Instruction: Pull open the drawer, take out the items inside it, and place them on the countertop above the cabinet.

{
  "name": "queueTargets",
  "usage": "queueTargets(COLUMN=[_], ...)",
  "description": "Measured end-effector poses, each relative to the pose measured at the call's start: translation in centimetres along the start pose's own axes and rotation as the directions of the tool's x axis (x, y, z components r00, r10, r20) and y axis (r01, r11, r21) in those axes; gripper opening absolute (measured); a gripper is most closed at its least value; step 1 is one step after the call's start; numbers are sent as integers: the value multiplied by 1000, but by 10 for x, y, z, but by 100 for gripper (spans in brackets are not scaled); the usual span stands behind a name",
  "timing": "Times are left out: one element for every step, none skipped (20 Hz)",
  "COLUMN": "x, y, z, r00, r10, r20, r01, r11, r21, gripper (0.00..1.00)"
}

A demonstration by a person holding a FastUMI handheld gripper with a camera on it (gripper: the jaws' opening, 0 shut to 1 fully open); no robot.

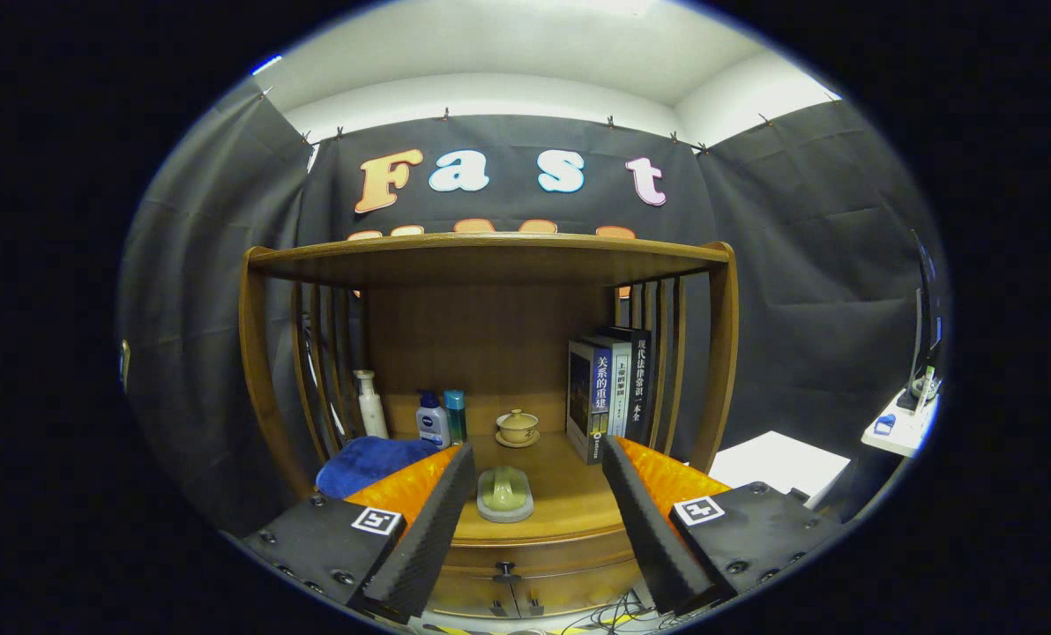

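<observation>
Wooden cabinet surface [570, 507] at lower centre of frame. On it: green lidded dish [504, 494] near front, small teacup on saucer [518, 428] behind, blue cloth [371, 463] at lower left, three bottles [433, 414] at back left, upright books [609, 392] at right. Closed drawer [508, 569] below, fingers [442, 503] spread apart, holding nothing.

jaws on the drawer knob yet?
Apart. In the gripper view the gripper is open, its jaws spread either side of the green dish on the countertop; the drawer knob sits below, untouched.

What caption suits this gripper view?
Open gripper faces a wooden cabinet, its drawer shut, a green soap dish on the countertop.
</observation>
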State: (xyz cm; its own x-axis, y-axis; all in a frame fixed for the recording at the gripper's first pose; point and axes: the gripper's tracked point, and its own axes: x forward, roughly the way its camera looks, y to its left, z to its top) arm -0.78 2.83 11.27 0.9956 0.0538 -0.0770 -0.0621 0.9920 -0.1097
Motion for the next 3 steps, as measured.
queueTargets(x=[0, 0, 1], y=[1, 2, 3], z=[0, -1, -1], r00=[1000, 1000, 1000], r10=[4, 7, 11], r20=[0, 0, -1], r01=[-4, -7, -11], r11=[1000, 1000, 1000], r21=[4, 7, 9], gripper=[96, 96, 96])
